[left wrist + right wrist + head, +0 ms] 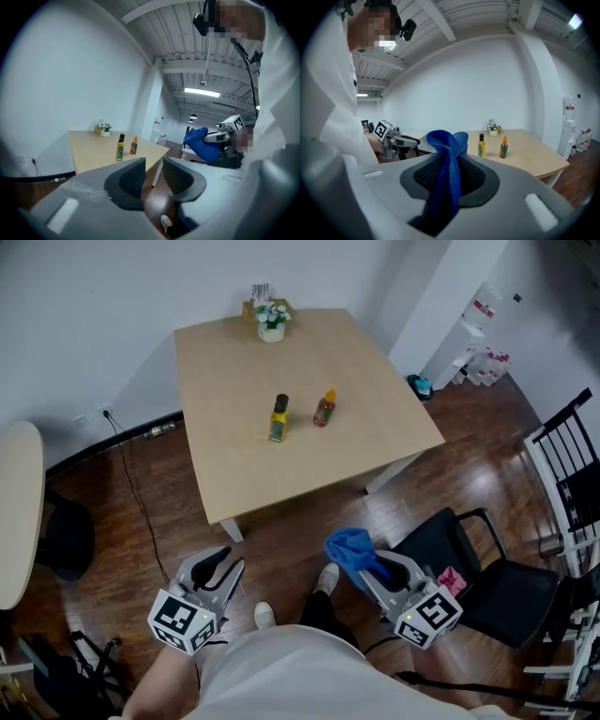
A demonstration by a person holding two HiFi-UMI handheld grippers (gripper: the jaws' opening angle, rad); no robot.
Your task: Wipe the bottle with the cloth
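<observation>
Right tool [450, 176] clamps the limp blue cloth [447, 145]; left tool [152, 176] gapes empty. Dark-capped bottle [278, 418] on the surface [375, 446] looks tippable: grip mid-body.

Flowerpot [271, 331] on table [239, 465], black chair [506, 592]

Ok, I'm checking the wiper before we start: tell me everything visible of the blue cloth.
The blue cloth looks like soft, plain fabric, bunched into folds. The right gripper is shut on its middle: a rounded bunch stands above the jaws, a tail hangs below. It is held in air, short of the light wooden table, touching only the jaws.
</observation>
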